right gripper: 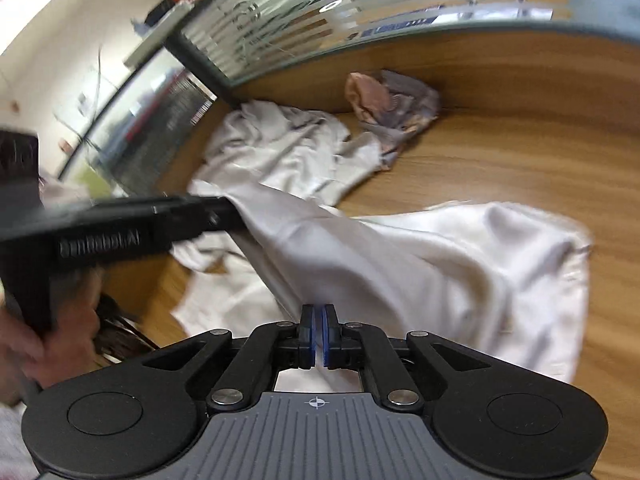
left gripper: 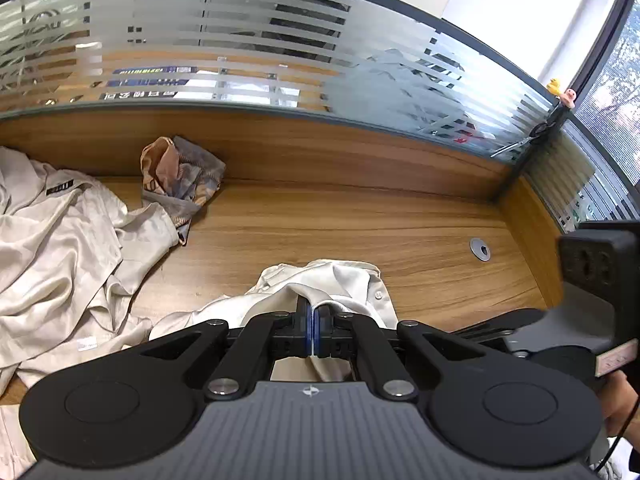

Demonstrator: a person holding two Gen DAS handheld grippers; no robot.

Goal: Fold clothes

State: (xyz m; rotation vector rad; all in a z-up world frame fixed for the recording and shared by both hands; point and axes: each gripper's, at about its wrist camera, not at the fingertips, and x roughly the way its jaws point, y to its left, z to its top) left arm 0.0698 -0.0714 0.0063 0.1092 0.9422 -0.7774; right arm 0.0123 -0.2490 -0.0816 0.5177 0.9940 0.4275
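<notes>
A cream satin shirt [right gripper: 420,256] hangs stretched between my two grippers above the wooden desk [left gripper: 360,224]. My left gripper [left gripper: 313,312] is shut on a fold of this shirt [left gripper: 340,280]. My right gripper [right gripper: 319,320] is shut on another part of the same cloth. In the right wrist view the left gripper [right gripper: 224,210] comes in from the left, clamped on the shirt's edge. A second cream garment [left gripper: 60,248] lies crumpled at the desk's left and also shows in the right wrist view [right gripper: 288,152]. The right wrist view is motion-blurred.
A crumpled patterned tan-and-blue cloth [left gripper: 180,180] lies against the wooden back panel, seen too in the right wrist view [right gripper: 394,104]. Frosted striped glass partitions [left gripper: 280,48] fence the desk behind and at the sides. A metal cable grommet [left gripper: 480,249] sits at the right.
</notes>
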